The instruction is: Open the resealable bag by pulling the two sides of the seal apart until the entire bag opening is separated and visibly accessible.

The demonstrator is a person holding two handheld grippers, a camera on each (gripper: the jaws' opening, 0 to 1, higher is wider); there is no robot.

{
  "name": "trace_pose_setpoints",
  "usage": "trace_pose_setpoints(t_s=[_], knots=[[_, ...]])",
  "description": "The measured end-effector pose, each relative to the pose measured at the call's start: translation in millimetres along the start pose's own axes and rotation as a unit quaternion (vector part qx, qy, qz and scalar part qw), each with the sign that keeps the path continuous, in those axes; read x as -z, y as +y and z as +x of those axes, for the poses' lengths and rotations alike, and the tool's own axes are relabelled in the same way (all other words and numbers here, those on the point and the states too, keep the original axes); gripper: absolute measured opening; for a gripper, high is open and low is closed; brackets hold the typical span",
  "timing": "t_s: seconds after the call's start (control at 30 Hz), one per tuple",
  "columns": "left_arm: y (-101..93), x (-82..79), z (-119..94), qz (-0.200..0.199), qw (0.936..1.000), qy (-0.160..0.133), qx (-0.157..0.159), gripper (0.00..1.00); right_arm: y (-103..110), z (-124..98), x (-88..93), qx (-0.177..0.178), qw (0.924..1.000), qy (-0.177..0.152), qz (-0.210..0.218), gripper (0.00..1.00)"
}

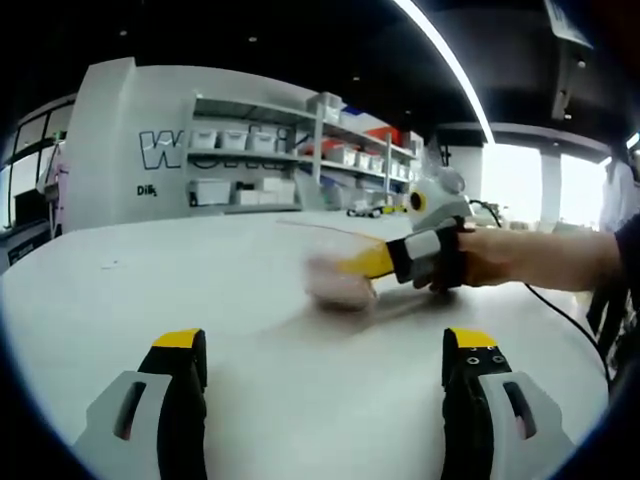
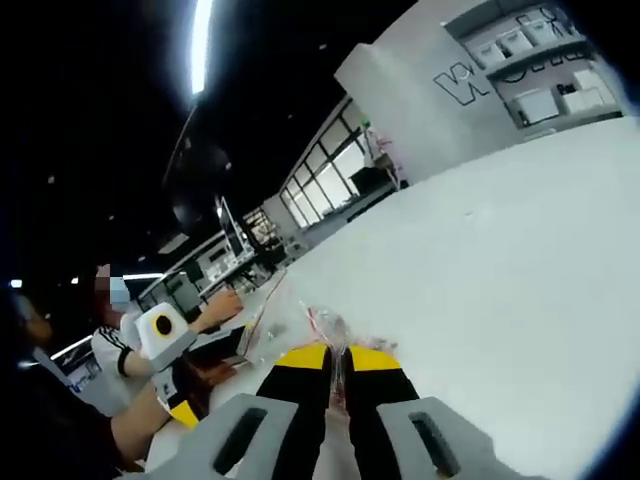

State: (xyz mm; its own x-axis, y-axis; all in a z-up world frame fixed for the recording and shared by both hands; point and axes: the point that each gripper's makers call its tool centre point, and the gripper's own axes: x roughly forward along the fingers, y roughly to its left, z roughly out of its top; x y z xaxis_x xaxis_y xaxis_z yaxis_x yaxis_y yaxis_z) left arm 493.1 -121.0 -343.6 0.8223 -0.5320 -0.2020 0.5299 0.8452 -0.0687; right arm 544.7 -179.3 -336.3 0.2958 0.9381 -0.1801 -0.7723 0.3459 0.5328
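Observation:
A clear resealable bag (image 1: 335, 278) shows blurred just above the white table (image 1: 200, 290), with something pinkish inside. In the left gripper view the right gripper (image 1: 368, 262), held by a hand, comes in from the right with its yellow tips on the bag's upper edge. My left gripper (image 1: 325, 345) stands open, jaws wide apart, nearer than the bag and not touching it. In the right gripper view the right gripper (image 2: 337, 352) is shut on the thin clear edge of the bag (image 2: 318, 325), which rises between the jaws. The left gripper (image 2: 185, 408) appears low at the left.
The table (image 2: 500, 260) is wide and white. Shelves with white bins (image 1: 250, 165) stand behind it beside a grey wall. A cable (image 1: 560, 310) trails over the table's right side. Another person (image 2: 125, 345) sits at the far left.

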Motion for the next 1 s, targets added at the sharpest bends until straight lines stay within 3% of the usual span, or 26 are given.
trace_pose_setpoints(t_s=[1.0], knots=[[1.3,-0.2,1.4,-0.001,1.0,-0.002,-0.001,0.96,6.8,-7.2,6.4,-0.003,0.9998,-0.006,0.019,0.0]])
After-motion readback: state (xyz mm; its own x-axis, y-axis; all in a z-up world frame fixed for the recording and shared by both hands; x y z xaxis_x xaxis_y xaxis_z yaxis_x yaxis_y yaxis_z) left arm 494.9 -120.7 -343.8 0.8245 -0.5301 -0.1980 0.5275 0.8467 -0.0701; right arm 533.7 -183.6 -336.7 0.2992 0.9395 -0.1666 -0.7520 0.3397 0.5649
